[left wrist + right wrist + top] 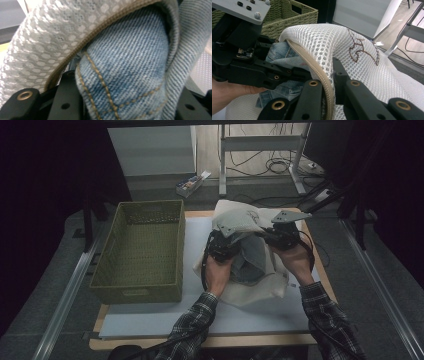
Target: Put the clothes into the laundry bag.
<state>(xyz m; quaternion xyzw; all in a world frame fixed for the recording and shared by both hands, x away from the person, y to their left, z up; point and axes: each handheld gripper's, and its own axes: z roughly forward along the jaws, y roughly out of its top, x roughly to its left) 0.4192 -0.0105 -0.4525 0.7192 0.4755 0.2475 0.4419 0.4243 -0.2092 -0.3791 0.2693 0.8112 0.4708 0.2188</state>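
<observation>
Blue denim jeans (130,75) sat clamped in the left gripper (221,246) inside a white mesh laundry bag (352,50), whose zippered rim the right gripper (328,95) pinched, both wrists level.

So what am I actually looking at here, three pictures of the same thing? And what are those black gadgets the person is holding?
Yes, one moment seen by three cameras. The high view looks down on the table from above the person, whose plaid-sleeved arms come in from below. Each hand works a tool: the left hand-held gripper and the right hand-held gripper, each with two black jaws and its own small camera. The other two pictures come from those cameras.

On the white table mat stands a green woven rectangular basket. Beside it lies a white mesh laundry bag with a tan zipper, with a piece of light blue denim clothing partly inside its opening. The right gripper's jaws pinch the bag's zipper edge, holding the mouth open. The left gripper's jaws sit at the denim; whether they clamp it I cannot tell.
</observation>
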